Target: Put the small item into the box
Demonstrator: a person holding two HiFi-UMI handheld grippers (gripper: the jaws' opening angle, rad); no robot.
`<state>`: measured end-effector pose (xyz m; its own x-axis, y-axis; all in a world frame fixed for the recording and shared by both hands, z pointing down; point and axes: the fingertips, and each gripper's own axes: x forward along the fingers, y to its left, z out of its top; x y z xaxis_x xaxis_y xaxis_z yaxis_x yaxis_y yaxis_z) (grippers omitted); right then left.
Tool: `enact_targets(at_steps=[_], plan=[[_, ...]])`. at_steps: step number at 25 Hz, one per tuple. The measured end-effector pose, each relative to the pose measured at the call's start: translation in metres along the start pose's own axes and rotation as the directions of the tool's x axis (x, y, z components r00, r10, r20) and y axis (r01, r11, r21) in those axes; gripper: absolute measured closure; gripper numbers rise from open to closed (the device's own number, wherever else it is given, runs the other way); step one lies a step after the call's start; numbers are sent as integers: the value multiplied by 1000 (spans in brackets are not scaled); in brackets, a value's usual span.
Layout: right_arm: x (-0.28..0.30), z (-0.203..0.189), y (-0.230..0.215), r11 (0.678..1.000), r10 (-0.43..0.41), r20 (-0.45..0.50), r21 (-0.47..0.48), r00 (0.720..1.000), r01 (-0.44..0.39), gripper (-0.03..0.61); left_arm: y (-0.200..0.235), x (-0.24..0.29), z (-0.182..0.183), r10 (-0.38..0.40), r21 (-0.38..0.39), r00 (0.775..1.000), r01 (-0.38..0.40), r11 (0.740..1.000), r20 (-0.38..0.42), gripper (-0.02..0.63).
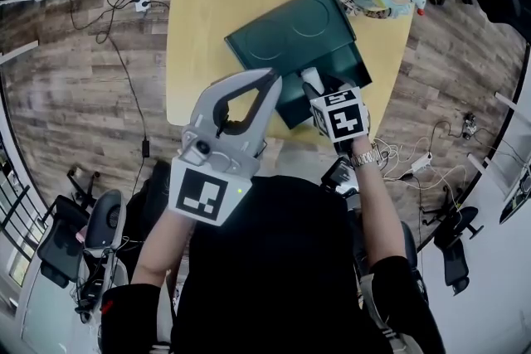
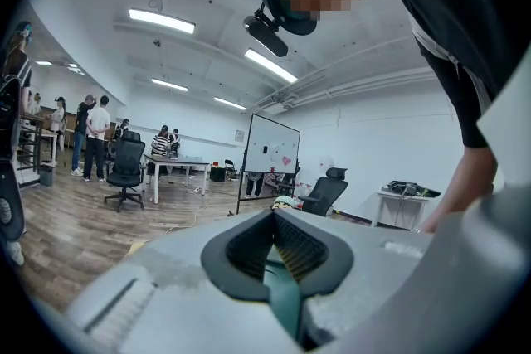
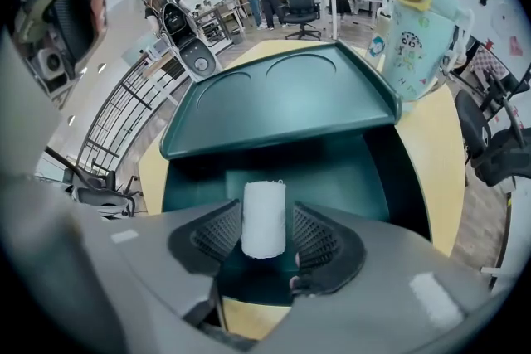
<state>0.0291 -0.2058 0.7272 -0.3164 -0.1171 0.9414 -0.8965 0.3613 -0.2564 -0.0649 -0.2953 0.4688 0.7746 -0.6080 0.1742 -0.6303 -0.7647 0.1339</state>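
Roll (image 3: 264,211) clamped upright between our right gripper (image 3: 265,235) jaws, open box (image 3: 353,178) just beyond; left gripper (image 2: 275,253) jaws pinch lid (image 2: 286,303) edge, we judge to prop it open.

Grey left tool (image 1: 272,79), right tool (image 1: 315,84) with black-and-white marker cube (image 1: 342,115), black short-sleeved shirt (image 1: 274,261), metal wristwatch (image 1: 362,159)

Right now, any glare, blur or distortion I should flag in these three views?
Head view: even light, wood plank floor bows at the edges. Left gripper view: ceiling strip light blown out, left claw and the dark green box lid it pinches soft. Right gripper view: small white cylinder in the right claw sharp, corners vignetted black.
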Motion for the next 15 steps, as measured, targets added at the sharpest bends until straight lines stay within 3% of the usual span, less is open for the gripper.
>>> enact_targets(at_steps=[9, 15], plan=[[-23, 9, -6, 1000, -3, 65, 24, 998, 1, 394, -11, -1, 7, -1, 23, 1000, 1, 1000, 4, 612], [-38, 14, -9, 1000, -8, 110, 12, 994, 7, 467, -23, -3, 14, 7, 39, 1000, -8, 999, 18, 612]])
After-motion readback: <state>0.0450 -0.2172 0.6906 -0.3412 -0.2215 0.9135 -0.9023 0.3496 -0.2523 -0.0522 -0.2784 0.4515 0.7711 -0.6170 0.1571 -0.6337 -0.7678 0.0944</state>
